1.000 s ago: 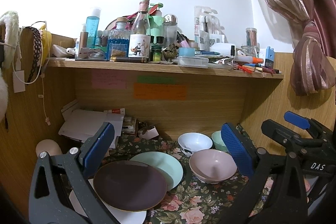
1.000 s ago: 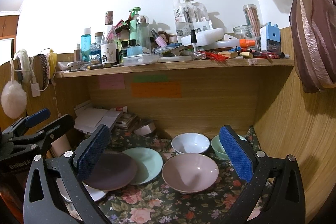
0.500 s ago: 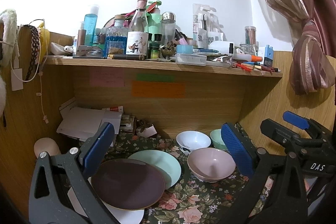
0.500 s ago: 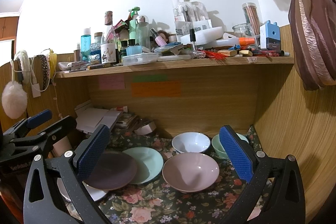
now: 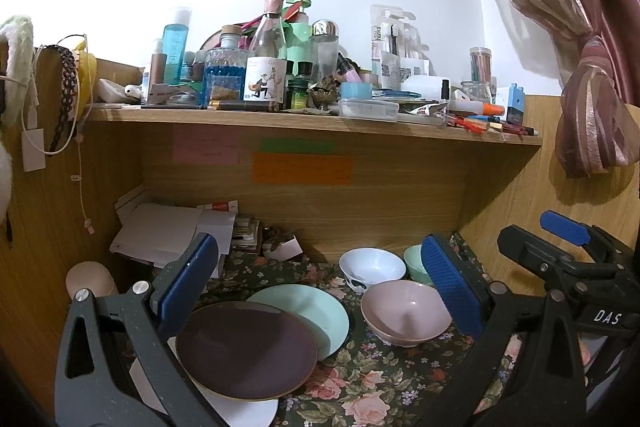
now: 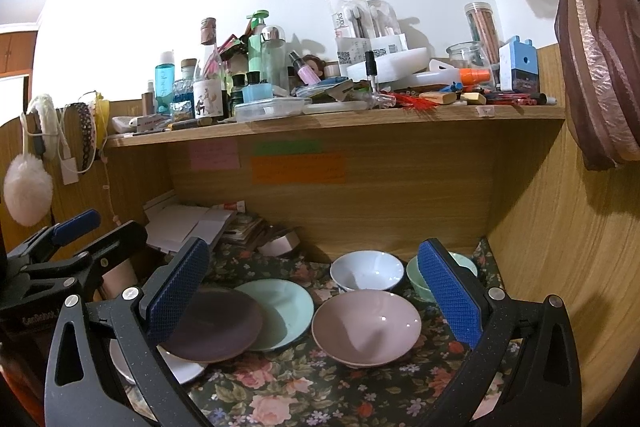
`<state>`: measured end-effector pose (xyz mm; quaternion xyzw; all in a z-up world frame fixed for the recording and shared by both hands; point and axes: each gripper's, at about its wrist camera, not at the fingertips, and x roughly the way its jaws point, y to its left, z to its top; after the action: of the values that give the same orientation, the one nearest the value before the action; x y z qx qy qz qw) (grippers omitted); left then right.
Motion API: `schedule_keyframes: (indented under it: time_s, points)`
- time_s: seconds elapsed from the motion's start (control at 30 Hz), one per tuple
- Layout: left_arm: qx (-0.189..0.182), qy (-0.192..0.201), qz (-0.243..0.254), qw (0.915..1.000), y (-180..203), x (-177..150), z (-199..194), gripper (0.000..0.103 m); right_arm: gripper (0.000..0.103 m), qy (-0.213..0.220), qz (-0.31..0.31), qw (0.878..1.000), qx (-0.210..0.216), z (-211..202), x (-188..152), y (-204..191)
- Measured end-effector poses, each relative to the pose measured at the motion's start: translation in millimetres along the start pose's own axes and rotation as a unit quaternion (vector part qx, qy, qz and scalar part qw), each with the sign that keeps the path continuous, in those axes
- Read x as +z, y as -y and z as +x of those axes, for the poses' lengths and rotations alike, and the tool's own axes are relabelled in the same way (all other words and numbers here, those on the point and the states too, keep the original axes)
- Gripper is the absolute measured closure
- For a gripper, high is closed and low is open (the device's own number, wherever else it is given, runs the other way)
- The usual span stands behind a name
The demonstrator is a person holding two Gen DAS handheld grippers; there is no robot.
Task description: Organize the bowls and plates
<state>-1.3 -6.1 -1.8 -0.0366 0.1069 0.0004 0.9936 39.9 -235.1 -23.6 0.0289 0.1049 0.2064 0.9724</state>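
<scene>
On a floral cloth lie a dark purple plate overlapping a mint green plate and a white plate beneath. A pink bowl, a white bowl and a mint bowl sit to the right. My left gripper is open and empty above the plates. My right gripper is open and empty above the pink bowl, purple plate, green plate, white bowl and mint bowl.
A wooden shelf crowded with bottles and stationery hangs over the nook. Papers and a small box lie at the back left. Wooden walls close both sides. A curtain hangs at the right.
Both grippers have shifted only slightly; the left view has dropped a little relative to the scene. The dishes have not moved.
</scene>
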Motion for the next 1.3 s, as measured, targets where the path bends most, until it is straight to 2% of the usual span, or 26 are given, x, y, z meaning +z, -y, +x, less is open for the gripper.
schedule_keyframes:
  time_s: [0.33,0.73,1.07,1.3]
  points:
    - [0.005,-0.009,-0.007,0.9999,-8.7,-3.6,6.8,0.0,0.0,-0.012,-0.002,1.0,-0.004,12.3,-4.1,-1.9]
    - [0.052,-0.069,-0.01,0.9962,-42.9,-34.8,36.3,0.0,0.0,-0.079,-0.006,0.997,0.015,61.8,-33.6,-8.5]
    - [0.095,-0.159,-0.042,0.9819,-99.3,-77.0,74.3,0.0,0.0,-0.173,0.005,0.983,0.063,125.7,-69.3,-20.5]
    - [0.125,-0.199,-0.043,0.9711,-131.2,-101.0,96.6,0.0,0.001,-0.218,-0.004,0.972,0.086,162.0,-87.7,-35.0]
